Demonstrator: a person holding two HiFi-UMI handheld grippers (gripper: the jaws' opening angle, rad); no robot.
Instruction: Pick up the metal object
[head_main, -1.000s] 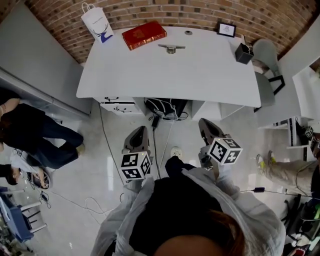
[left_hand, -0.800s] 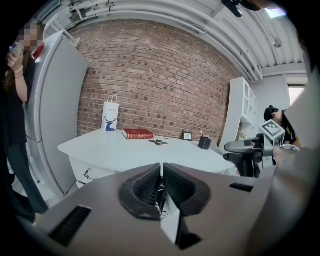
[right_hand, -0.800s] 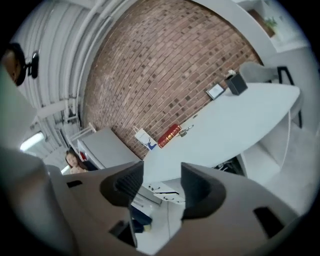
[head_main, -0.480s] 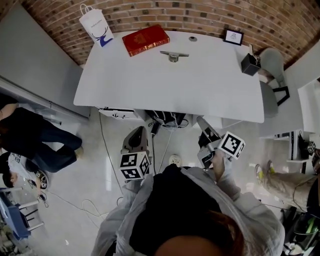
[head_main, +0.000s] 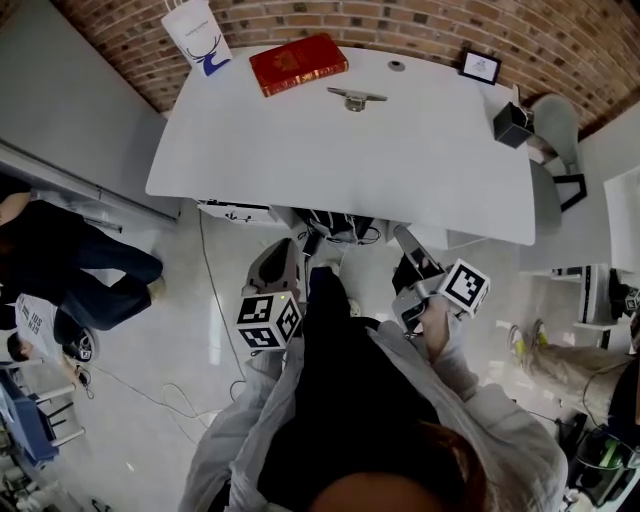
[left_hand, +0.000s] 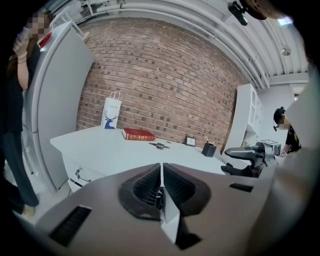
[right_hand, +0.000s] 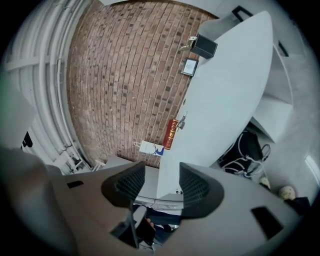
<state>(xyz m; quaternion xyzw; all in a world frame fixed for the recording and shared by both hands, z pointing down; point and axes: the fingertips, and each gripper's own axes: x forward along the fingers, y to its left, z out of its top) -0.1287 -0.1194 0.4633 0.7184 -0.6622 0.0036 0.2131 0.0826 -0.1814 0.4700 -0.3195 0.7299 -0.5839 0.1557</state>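
My right claw (right_hand: 161, 181) gapes wide, empty; my left claw (left_hand: 161, 175) is pinched together on nothing. The metal object (head_main: 355, 97) lies far across the white table (head_main: 400, 165) by the red book (head_main: 298, 63); overreaching could knock it away

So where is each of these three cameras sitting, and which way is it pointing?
Head view: on the person's head, looking steeply down at the white table and floor; shows their shoulders, left gripper and right gripper.
Left gripper view: rides that gripper, facing level toward the table and brick wall; its jaws are shut, empty.
Right gripper view: rides that gripper, rolled sideways, facing the same table; jaws apart, nothing between.
Shared: all three show the red book and metal object.
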